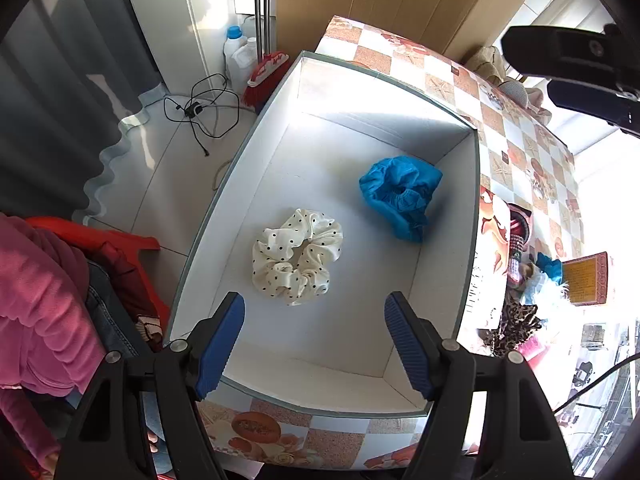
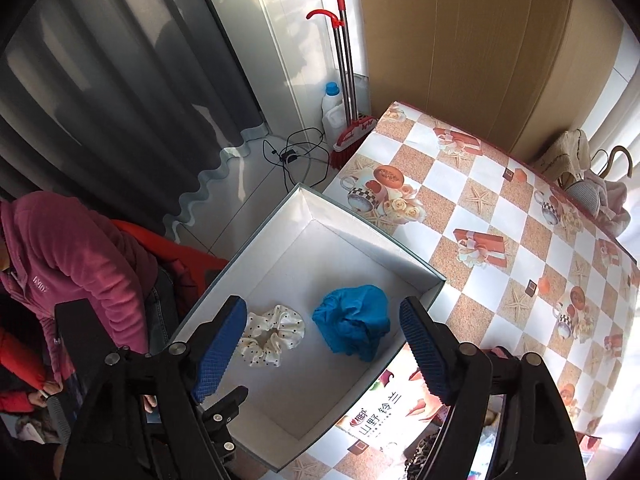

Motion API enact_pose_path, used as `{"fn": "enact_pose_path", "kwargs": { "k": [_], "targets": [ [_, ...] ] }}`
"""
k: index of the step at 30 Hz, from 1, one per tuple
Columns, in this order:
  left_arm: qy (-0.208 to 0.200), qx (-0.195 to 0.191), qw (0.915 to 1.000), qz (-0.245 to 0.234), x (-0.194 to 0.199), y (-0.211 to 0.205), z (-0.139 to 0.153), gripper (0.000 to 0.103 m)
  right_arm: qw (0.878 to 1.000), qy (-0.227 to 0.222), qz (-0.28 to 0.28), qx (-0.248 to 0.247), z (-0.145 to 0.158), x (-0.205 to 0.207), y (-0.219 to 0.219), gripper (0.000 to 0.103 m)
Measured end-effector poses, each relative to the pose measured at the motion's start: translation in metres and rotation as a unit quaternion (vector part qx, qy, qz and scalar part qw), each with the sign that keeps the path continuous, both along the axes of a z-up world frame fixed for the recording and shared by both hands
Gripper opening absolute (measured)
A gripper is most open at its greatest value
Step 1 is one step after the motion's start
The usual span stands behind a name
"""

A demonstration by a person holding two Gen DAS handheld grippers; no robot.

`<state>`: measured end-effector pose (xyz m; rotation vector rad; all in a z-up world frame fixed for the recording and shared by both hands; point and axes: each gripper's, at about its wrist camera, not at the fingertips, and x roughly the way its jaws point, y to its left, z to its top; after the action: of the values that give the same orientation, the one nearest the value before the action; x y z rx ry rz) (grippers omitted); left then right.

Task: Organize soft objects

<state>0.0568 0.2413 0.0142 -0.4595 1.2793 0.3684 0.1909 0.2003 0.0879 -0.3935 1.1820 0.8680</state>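
A white box with a grey rim is seen on a table covered with a checked, printed cloth. Two soft things lie on the box floor, a little apart: a cream scrunchie with black dots and a crumpled blue cloth. In the left wrist view the scrunchie is found near the middle of the floor, and the blue cloth is placed beyond it, toward the far right corner. The left gripper is held above the near end of the box, pointed steeply down; its blue-padded jaws are spread wide, with nothing between them, and the scrunchie is seen just beyond the fingertips, untouched. The right gripper is likewise held over the box with its jaws spread and nothing pinched; through the gap both the scrunchie and the blue cloth are seen lying free on the floor. More soft items, among them a leopard-print piece, are heaped on the table outside the right wall of the box. A person's pink sleeve is visible at the left, and a red broom, white bottles and a black cable are seen on the floor beyond the table.
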Motion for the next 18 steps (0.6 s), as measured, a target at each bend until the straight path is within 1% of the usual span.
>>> {"fn": "enact_pose_path", "kwargs": {
  "k": [4, 5, 8, 12, 15, 18],
  "targets": [
    [-0.020, -0.001, 0.9992, -0.036, -0.003, -0.024, 0.008, 0.076, 0.999, 0.017, -0.023, 0.018, 0.006, -0.005, -0.038, 0.080],
    [-0.022, 0.001, 0.9987, -0.047, -0.002, -0.030, 0.009, 0.076, 0.999, 0.018, -0.025, 0.015, 0.005, -0.009, -0.048, 0.080],
    [-0.023, 0.005, 0.9975, -0.066, -0.002, -0.049, 0.011, 0.076, 0.999, 0.003, -0.030, -0.015, -0.002, -0.025, -0.078, 0.080],
    [-0.031, 0.008, 0.9975, -0.064, -0.003, -0.060, 0.016, 0.076, 0.999, 0.010, -0.041, -0.025, -0.009, -0.044, -0.117, 0.080],
    [-0.032, 0.009, 0.9978, -0.056, -0.007, -0.064, 0.020, 0.076, 0.997, 0.021, -0.066, -0.027, -0.012, -0.053, -0.144, 0.080],
    [-0.031, 0.012, 0.9980, -0.054, -0.013, -0.070, 0.023, 0.076, 0.994, 0.051, -0.095, -0.010, -0.013, -0.054, -0.163, 0.080]
  ]
}}
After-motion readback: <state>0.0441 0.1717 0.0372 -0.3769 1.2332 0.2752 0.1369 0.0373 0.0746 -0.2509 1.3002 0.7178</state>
